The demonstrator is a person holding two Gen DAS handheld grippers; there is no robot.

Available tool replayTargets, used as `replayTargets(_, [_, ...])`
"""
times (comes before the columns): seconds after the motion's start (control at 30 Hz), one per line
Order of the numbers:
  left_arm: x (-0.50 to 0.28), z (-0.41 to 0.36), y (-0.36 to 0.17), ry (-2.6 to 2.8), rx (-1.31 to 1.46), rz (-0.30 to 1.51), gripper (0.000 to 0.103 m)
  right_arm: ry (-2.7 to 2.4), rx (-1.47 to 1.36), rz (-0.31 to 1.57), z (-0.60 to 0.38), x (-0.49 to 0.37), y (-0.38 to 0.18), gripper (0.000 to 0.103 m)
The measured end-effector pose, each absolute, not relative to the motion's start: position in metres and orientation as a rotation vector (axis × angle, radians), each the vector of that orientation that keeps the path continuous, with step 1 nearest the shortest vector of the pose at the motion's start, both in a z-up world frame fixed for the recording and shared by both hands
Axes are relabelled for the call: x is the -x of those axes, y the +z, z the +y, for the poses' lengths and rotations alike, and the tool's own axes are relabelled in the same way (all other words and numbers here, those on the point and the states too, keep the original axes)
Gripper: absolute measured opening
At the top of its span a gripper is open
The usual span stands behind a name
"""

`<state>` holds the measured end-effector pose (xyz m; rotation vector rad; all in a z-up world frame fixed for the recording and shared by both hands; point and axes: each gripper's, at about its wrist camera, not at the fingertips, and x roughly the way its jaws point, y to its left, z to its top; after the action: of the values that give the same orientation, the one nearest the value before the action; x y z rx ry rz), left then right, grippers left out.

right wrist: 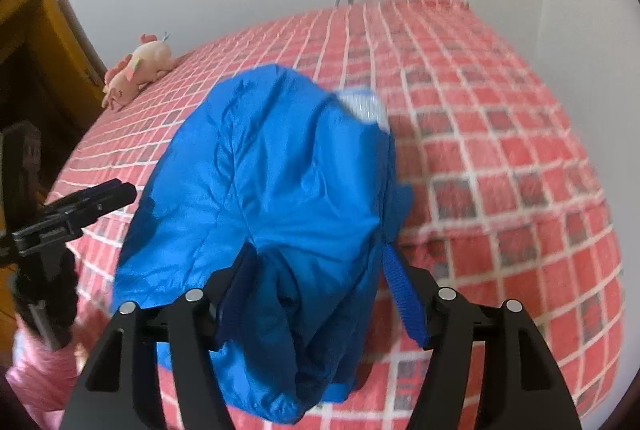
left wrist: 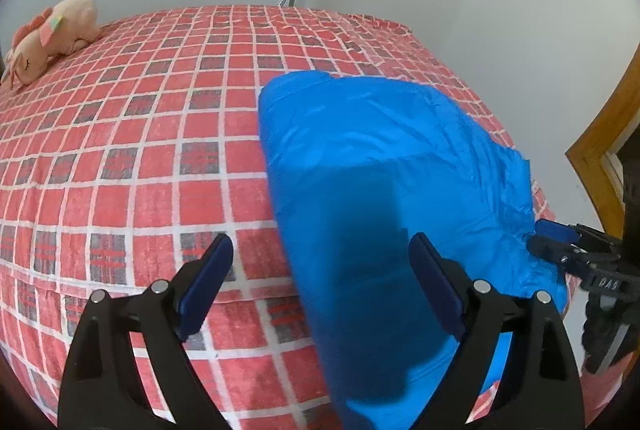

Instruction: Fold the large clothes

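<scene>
A bright blue jacket (left wrist: 372, 158) lies folded lengthwise on the red plaid bed (left wrist: 132, 150), near its front right edge. My left gripper (left wrist: 320, 262) is open, its fingers wide apart over the jacket's left edge, holding nothing. My right gripper (right wrist: 320, 278) is open, with bunched blue fabric of the jacket (right wrist: 264, 190) lying between its fingers. A white-lined part (right wrist: 364, 106) shows at the jacket's far end. The right gripper also shows in the left wrist view (left wrist: 548, 238), at the jacket's right edge. The left gripper shows in the right wrist view (right wrist: 116, 194), left of the jacket.
A pink plush toy (left wrist: 52, 34) lies at the bed's far left corner; it also shows in the right wrist view (right wrist: 136, 74). A white wall stands behind the bed. A wooden door frame (left wrist: 600, 134) is to the right. Pink fabric (right wrist: 36, 374) is at the lower left.
</scene>
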<state>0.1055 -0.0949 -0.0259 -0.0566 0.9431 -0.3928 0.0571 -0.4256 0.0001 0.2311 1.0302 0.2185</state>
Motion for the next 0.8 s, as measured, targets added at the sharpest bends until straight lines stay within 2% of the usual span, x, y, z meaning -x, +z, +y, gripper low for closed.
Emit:
replayTargets(0.23, [-0.117,-0.094,-0.046,-0.477,0.116,1.023,0.091,0.259,-0.346,1.118,-0.436,-0.068,-0.022,0.080])
replayTargets(0.37, [-0.127,-0.097,-0.059,-0.538,0.170,1.057,0.096,0.304,-0.432,1.163,-0.443,-0.078,-0.039,0.085])
replayTargets(0.67, [-0.149,-0.111,-0.089,-0.677,0.298,1.132,0.101,0.387,-0.499,1.184,-0.439,-0.093,-0.063,0.085])
replayTargets(0.8, [-0.151,-0.112,-0.093,-0.702,0.324,1.124,0.098,0.446,-0.545,1.152,-0.439,-0.096,-0.069,0.075])
